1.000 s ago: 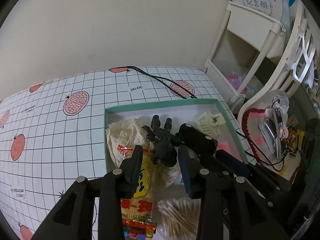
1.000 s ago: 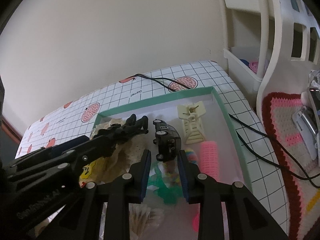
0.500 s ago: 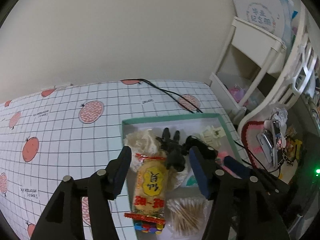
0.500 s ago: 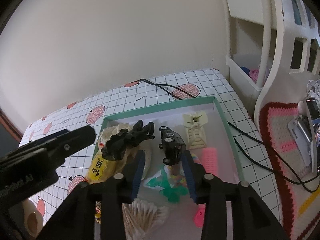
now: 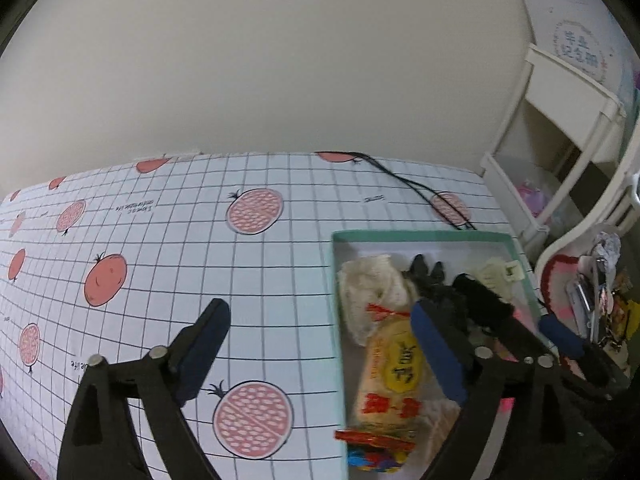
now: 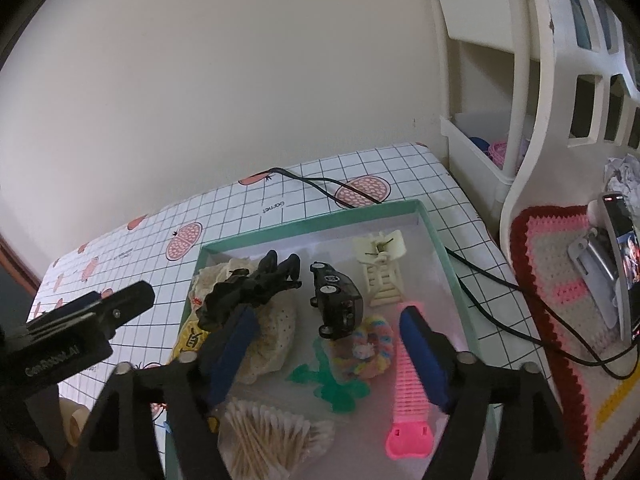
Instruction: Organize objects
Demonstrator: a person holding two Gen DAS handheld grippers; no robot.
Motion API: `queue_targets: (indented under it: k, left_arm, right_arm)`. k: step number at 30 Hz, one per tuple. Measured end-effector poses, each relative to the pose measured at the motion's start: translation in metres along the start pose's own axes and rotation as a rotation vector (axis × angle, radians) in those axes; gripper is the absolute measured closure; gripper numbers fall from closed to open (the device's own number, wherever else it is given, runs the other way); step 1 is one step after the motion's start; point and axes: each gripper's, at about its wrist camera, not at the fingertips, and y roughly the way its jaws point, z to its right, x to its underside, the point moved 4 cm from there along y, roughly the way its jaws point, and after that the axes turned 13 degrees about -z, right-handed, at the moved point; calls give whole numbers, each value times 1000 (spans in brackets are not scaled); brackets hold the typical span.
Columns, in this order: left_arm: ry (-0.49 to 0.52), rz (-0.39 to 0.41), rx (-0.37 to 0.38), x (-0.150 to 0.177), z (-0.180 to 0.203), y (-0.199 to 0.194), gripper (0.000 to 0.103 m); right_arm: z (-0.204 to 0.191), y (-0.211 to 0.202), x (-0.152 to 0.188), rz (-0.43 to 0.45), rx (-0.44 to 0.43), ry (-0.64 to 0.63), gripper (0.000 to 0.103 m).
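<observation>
A teal-rimmed box (image 6: 312,222) lies on the grid-patterned tablecloth (image 5: 200,264). Inside it are a black toy car (image 6: 336,300), a black claw clip (image 6: 248,292) on a lace cloth (image 6: 272,332), a cream clip (image 6: 380,272), a pastel scrunchie (image 6: 368,348), a pink comb (image 6: 408,400), cotton swabs (image 6: 272,436) and a yellow snack packet (image 5: 396,372). My right gripper (image 6: 328,346) hangs open above the box, just short of the car. My left gripper (image 5: 320,344) is wide open over the box's left rim (image 5: 338,320), holding nothing.
A black cable (image 6: 320,186) runs across the cloth behind the box and another passes its right side. A white shelf unit (image 6: 480,128) stands at the right. A crocheted mat (image 6: 560,280) carries a phone on a stand (image 6: 620,256).
Both grippers have opened wide and drawn back upward. The left one has let go of the black clip and swung left; the right one has released the toy car.
</observation>
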Motion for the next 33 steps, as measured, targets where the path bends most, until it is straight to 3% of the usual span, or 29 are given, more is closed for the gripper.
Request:
queue_targets:
  k: [6, 15, 26, 33]
  left_arm:
    - [-30, 0, -25, 2, -13, 5, 4]
    - [-72, 10, -25, 3, -25, 8, 0]
    - [-40, 25, -67, 7, -24, 9, 0]
    - [18, 69, -153, 17, -17, -12, 0]
  right_arm:
    - [-2, 1, 0, 8, 18, -1, 0]
    - [4, 6, 1, -6, 24, 18, 0]
    - [-1, 4, 3, -12, 20, 8, 0]
    - [-7, -14, 5, -1, 27, -9, 0]
